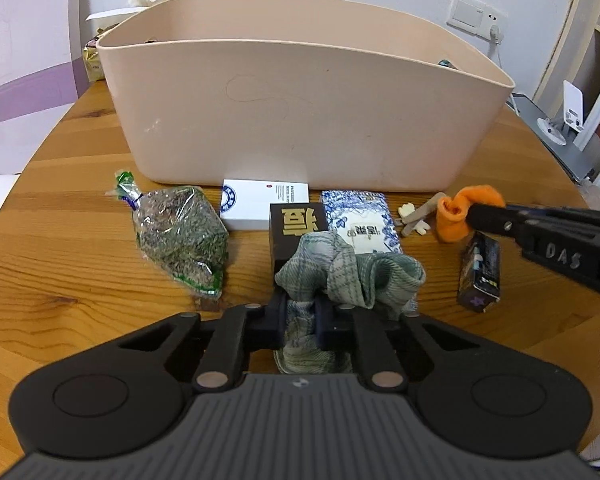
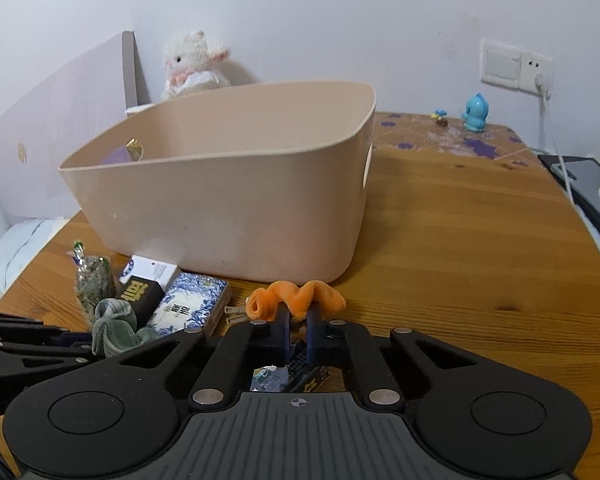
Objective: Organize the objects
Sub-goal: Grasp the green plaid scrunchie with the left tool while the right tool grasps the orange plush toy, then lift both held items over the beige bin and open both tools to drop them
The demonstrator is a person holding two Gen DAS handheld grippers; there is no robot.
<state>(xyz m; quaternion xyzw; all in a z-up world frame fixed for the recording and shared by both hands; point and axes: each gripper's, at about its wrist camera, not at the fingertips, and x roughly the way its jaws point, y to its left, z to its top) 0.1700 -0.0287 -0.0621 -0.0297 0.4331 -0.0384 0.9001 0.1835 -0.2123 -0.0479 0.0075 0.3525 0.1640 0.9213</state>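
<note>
A large beige bin stands on the wooden table; it also shows in the right wrist view. My left gripper is shut on a green-grey plaid cloth, held just above the table in front of the bin. My right gripper is shut on an orange cloth, which shows at the right of the left wrist view. In front of the bin lie a bag of dried herbs, a white box, a black box with gold lettering, and a blue-patterned box.
A small dark box lies under my right gripper. Small beige clips lie near the bin. A plush toy sits behind the bin. Blue figurines stand at the back right. A wall socket has a cable plugged in.
</note>
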